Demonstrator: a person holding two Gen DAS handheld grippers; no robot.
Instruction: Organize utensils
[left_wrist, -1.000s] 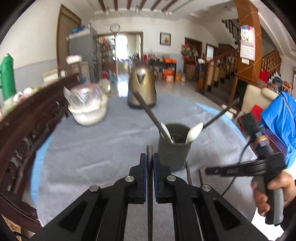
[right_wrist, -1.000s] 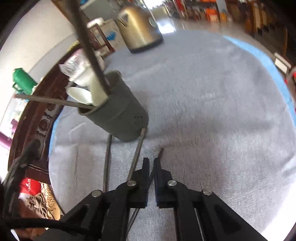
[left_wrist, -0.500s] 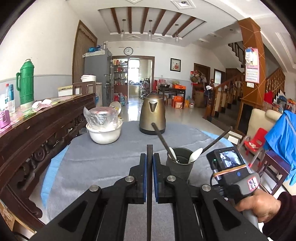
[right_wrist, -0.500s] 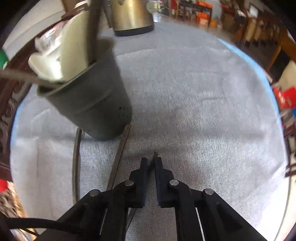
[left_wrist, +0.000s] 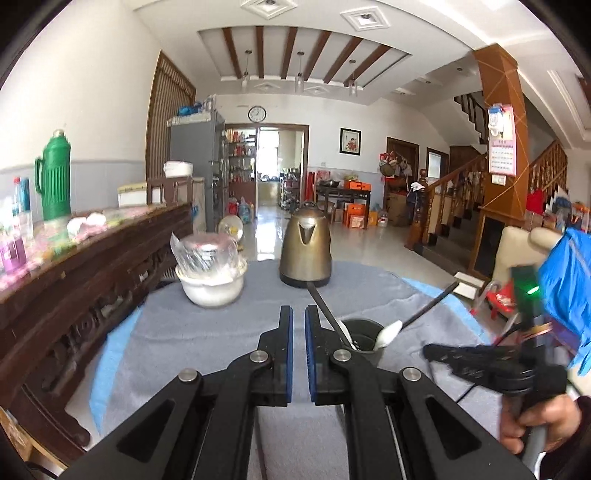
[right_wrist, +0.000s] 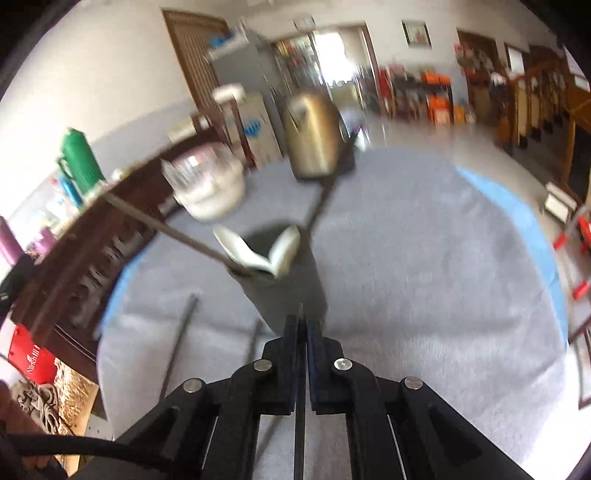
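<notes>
Right tongs (right_wrist: 303, 321) are sitting higher and tilted up compared with a second ago. They were gaping round a chopstick (right_wrist: 300, 406) lying flat; now they are clamping it, off the table (right_wrist: 424, 258). Kettle (right_wrist: 314, 140) and bowl (right_wrist: 214, 192) are now showing in the right view, which is motion-blurred. The left view is also showing more ceiling.

Left tongs (left_wrist: 299, 314): blue pads are sitting almost together with a thin slit. The stick that was poking up between them earlier is not showing there now, so I cannot tell whether they are holding anything.

Chopstick: thin, dark, straight, running down the middle of the right tongs, its tip poking just past the pads in front of the cup (right_wrist: 288, 288).

Cup: dark grey, matte, tapered, standing upright on the grey fuzzy cloth. Two spoons (right_wrist: 284, 247) are leaning in it, white bowls at the rim, long dark handles splaying out opposite ways.

Two loose sticks (right_wrist: 181, 339) are lying on the cloth just left of the cup in the right view.

Kettle: brassy metal, rounded, with a dark base. Bowl: white, with crinkled clear plastic on top. A blue underlay is peeking out round the cloth edge.

A hand (left_wrist: 535, 424) is gripping the right tongs' handle at the right edge of the left view.
</notes>
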